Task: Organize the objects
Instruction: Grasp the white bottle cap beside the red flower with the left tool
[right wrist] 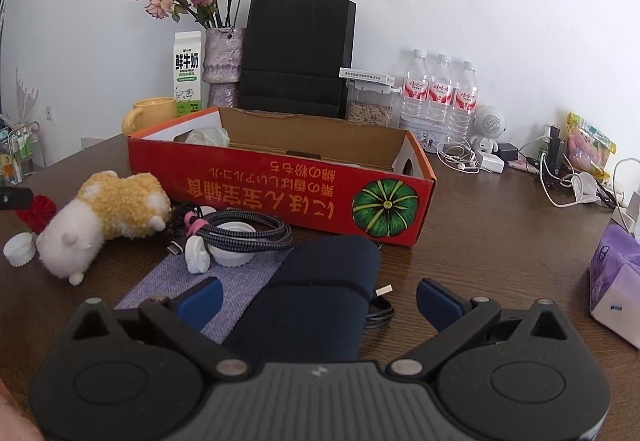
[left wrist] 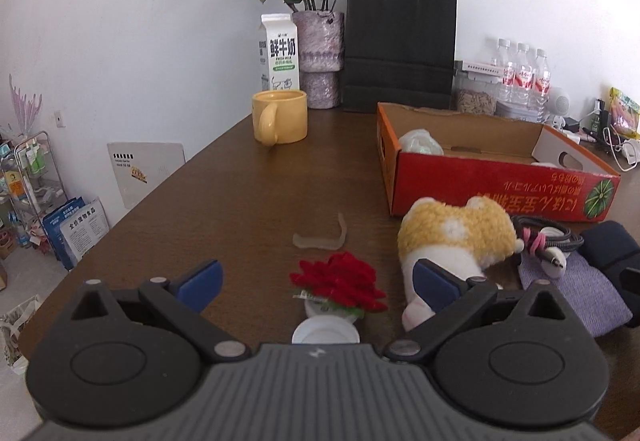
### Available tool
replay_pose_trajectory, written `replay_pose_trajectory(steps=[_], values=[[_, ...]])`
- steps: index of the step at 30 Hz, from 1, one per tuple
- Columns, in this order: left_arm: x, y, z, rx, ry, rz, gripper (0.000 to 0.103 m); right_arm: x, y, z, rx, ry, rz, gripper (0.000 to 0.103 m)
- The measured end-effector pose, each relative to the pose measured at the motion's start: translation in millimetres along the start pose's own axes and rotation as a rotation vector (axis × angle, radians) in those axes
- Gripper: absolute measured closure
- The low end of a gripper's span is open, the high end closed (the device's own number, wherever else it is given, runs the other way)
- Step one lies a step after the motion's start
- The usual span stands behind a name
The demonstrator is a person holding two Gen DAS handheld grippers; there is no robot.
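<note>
Here red flower (left wrist: 340,281) lies between left gripper (left wrist: 318,283) fingers.

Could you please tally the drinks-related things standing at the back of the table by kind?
Water bottles: 3
Milk cartons: 1
Yellow mugs: 1
Total: 5

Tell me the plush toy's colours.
Yellow back, white belly, on the plush toy; right wrist view shows it best.

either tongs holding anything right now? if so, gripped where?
Nothing held. Left tongs are open around the red flower; right tongs are open over the navy pouch.
</note>
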State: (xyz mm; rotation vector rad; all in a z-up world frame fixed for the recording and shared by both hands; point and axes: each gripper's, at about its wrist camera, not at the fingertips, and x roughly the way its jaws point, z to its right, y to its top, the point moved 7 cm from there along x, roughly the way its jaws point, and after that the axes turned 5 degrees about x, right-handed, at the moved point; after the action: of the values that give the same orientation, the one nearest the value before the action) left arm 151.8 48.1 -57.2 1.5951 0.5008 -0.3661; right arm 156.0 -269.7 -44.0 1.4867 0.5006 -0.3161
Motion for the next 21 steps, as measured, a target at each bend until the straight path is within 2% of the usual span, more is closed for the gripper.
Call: replay_pose_trajectory(steps=[5, 15, 18, 19, 20, 21], values=[[4, -19, -5, -0.002, 0.001, -0.048, 0.000, -1, -6, 4, 0.011, -0.021, -0.013, 0.000], [12, -30, -6, -0.003, -0.013, -0.076, 0.002, 3, -8, 2, 0.009, -0.031, -0.031, 0.000], [16, -32, -5, -0.007, -0.027, -0.086, 0.014, 4, -8, 1, 0.010, -0.037, -0.034, 0.000], [18, -33, -5, -0.010, -0.034, -0.088, 0.021, 5, -8, 1, 0.010, -0.038, -0.034, 0.000], [19, -34, -5, -0.013, -0.047, -0.091, 0.035, 6, -8, 2, 0.011, -0.040, -0.035, 0.000], [20, -34, -4, -0.016, -0.063, -0.093, 0.042, 6, -8, 2, 0.011, -0.041, -0.037, 0.000]])
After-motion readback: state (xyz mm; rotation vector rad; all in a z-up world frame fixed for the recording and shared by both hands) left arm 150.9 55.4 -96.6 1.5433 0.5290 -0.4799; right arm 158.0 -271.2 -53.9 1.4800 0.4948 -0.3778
